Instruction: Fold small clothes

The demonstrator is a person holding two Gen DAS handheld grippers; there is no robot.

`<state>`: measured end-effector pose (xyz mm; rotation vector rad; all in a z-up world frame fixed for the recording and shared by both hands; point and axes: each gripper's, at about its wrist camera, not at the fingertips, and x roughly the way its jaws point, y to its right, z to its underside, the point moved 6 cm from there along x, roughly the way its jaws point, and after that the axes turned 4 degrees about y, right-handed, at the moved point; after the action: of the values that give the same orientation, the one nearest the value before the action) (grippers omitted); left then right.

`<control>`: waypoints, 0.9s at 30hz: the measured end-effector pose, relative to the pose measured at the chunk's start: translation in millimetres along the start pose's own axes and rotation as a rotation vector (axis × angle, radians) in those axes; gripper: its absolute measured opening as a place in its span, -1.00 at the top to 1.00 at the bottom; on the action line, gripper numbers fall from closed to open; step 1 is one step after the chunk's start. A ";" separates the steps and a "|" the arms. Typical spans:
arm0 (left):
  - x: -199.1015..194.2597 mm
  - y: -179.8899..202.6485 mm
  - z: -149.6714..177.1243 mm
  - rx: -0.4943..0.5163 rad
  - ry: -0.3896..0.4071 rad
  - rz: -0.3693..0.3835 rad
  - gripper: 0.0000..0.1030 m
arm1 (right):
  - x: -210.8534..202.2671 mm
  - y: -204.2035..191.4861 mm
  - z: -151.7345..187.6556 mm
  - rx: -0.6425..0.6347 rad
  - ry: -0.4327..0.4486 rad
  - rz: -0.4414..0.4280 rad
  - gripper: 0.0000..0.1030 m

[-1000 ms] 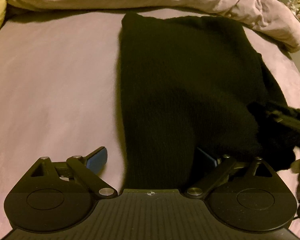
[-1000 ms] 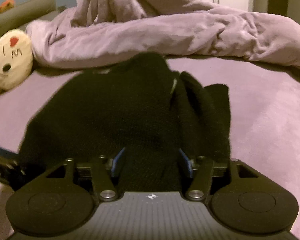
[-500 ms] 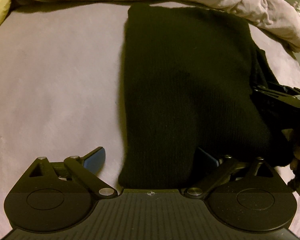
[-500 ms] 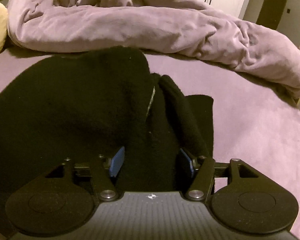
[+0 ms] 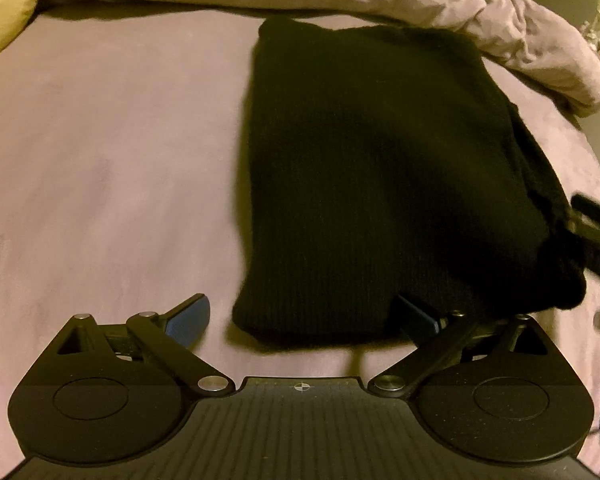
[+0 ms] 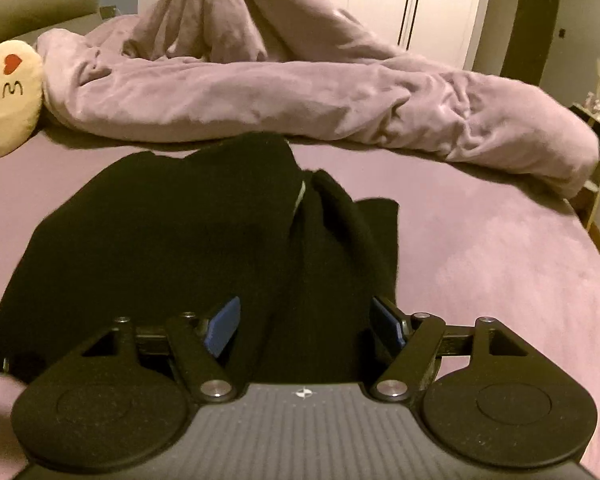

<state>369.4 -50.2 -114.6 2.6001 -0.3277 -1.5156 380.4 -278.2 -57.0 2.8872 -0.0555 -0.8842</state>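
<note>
On the bed, a black knit garment lies folded into a rough rectangle on the mauve sheet, its far edge close to the bunched duvet.

Left tongs: apart, holding nothing. The near hem of the garment sits between the 2 fingers, nearer the right one; whether the cloth touches that finger cannot be told.

Right tongs: moderately apart, with a thick bunch of the garment's right-hand layers filling the gap between the blue pads. The pads do not look pressed into the cloth, so I judge this a loose straddle, not a firm clamp.

Judgement on the step: the fold appears laid and the job now is release and tidy. To do it well, draw both tongs straight back and low, so no layer is dragged out of line. The right edge shows loose, stacked folds and a pale label; it is the part most likely to spring open.
</note>
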 end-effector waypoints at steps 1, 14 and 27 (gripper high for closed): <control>1.6 0.5 0.6 -0.001 0.004 0.001 -0.96 | -1.1 -1.4 9.2 -0.009 -0.009 -0.004 -0.40; -17.0 7.3 64.1 0.116 0.236 -0.014 -0.97 | -20.1 31.4 46.4 -0.001 0.091 0.307 -0.71; -118.5 -7.8 142.5 0.103 0.304 -0.179 -1.00 | -157.6 -40.6 134.1 0.189 -0.033 0.049 -0.92</control>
<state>190.0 -12.5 -86.5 2.9554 -0.1484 -1.1463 174.8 -240.9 -84.8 3.0278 -0.2240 -0.9675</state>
